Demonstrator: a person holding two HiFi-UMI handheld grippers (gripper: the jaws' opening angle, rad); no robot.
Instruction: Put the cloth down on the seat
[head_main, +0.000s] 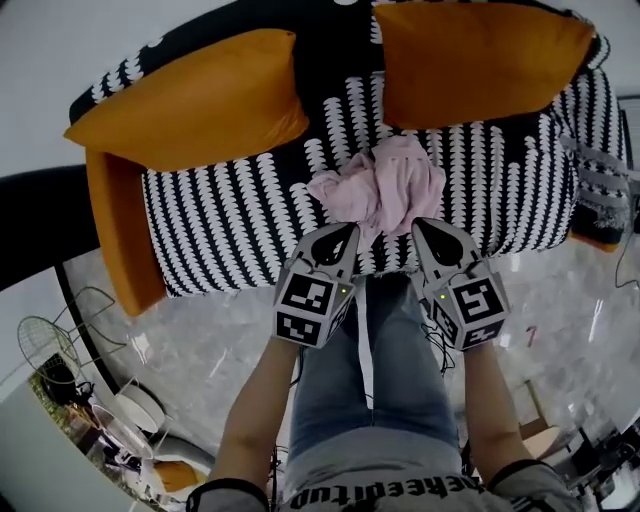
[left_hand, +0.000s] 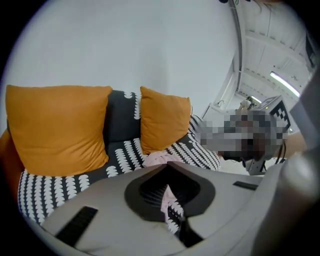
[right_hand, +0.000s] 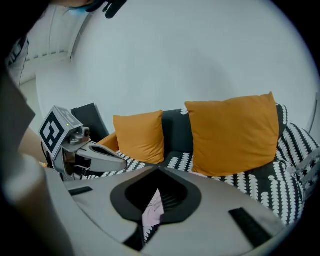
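A crumpled pink cloth (head_main: 385, 185) lies at the front middle of the black-and-white patterned sofa seat (head_main: 230, 220). My left gripper (head_main: 345, 232) is at the cloth's near left edge and my right gripper (head_main: 422, 225) at its near right edge. In the left gripper view the gripper (left_hand: 168, 190) is shut with a strip of the pink cloth (left_hand: 167, 200) pinched in the slit between the jaws. The right gripper view shows the same: gripper (right_hand: 155, 192) shut on a fold of the cloth (right_hand: 152, 212). Most of the cloth is hidden behind the jaws in both gripper views.
Two orange cushions (head_main: 190, 100) (head_main: 480, 60) lean on the backrest. An orange armrest (head_main: 120, 230) closes the sofa's left end, and a grey patterned item (head_main: 600, 210) sits at its right end. The person's legs (head_main: 370, 370) stand on the marble floor. A wire basket (head_main: 45, 345) is at lower left.
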